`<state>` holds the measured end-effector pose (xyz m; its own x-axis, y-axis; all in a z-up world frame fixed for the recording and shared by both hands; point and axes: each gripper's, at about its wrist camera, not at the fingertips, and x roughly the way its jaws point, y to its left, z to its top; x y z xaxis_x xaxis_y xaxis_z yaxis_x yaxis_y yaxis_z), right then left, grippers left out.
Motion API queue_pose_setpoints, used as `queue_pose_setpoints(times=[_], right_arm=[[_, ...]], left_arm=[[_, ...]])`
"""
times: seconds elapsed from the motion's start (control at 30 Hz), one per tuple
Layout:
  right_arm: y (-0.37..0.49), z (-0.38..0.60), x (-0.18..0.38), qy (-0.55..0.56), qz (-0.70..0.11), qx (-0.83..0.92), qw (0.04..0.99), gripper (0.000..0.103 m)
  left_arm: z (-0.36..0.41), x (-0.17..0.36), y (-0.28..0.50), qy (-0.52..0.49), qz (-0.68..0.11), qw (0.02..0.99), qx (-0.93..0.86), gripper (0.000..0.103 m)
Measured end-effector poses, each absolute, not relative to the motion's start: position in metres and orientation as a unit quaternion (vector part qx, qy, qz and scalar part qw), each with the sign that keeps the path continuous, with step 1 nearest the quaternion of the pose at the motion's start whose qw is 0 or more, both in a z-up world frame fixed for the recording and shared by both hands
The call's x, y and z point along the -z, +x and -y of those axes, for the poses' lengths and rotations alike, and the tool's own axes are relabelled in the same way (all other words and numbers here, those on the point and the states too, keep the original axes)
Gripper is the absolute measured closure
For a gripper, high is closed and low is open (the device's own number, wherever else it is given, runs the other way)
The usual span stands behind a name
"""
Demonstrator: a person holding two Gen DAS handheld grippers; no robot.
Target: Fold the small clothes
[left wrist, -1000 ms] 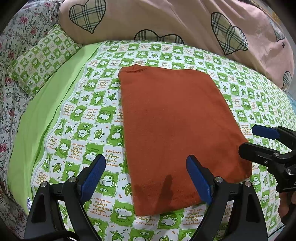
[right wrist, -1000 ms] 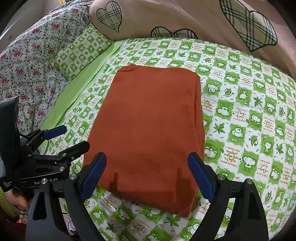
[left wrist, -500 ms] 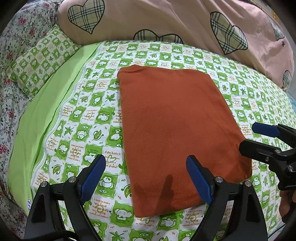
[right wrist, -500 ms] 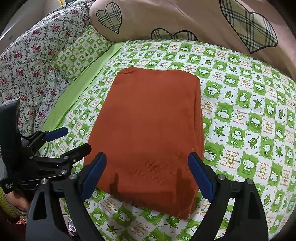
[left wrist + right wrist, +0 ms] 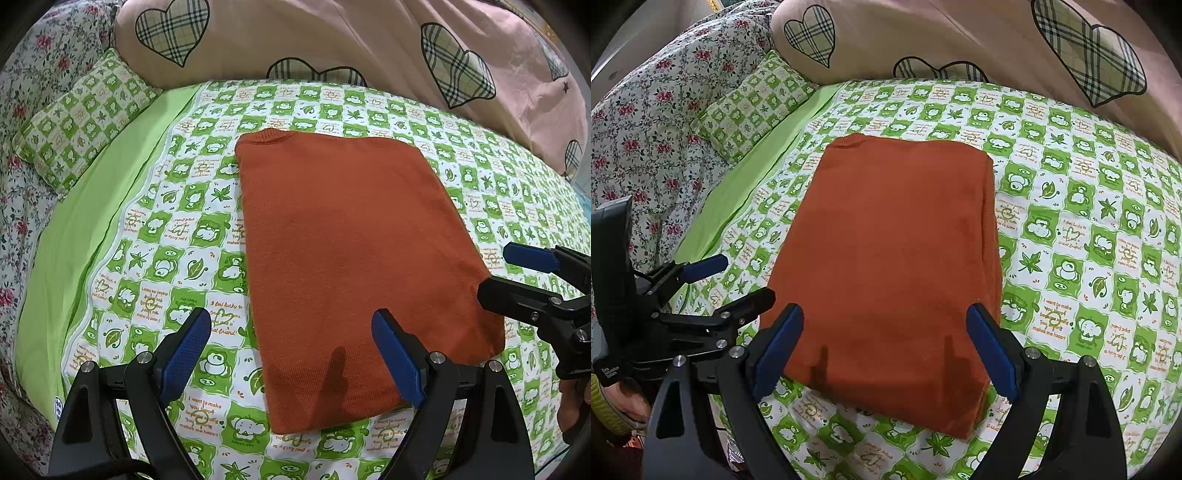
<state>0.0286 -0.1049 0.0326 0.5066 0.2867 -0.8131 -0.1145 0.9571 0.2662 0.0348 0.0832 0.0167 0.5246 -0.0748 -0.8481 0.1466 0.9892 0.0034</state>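
Across your frame spreads the green checked sheet (image 5: 155, 258), with the pink heart-print duvet (image 5: 351, 48) along the top and a matching small pillow (image 5: 81, 122) at upper left. Centre frame, the folded rust-orange garment (image 5: 354, 258) lies flat on it. Your left gripper (image 5: 291, 354) and right gripper (image 5: 884, 350) hang at the bottom edge, jaws spread wide, holding nothing.

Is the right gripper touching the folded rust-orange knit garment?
Apart. In the left wrist view the right gripper hangs open beside the garment, gripping nothing.

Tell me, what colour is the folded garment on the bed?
The folded garment is plain rust orange, with no print. It shows best in the left wrist view.
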Motion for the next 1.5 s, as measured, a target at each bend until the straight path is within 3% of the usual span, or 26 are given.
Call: queue_pose_setpoints(times=[1.5], right_arm=[[0.037,0.103,-0.035,0.095,-0.475,-0.111,0.868,0.013]], left_arm=[[-0.084,-0.014,0.045,0.041,-0.484,0.872,0.066,0.014]])
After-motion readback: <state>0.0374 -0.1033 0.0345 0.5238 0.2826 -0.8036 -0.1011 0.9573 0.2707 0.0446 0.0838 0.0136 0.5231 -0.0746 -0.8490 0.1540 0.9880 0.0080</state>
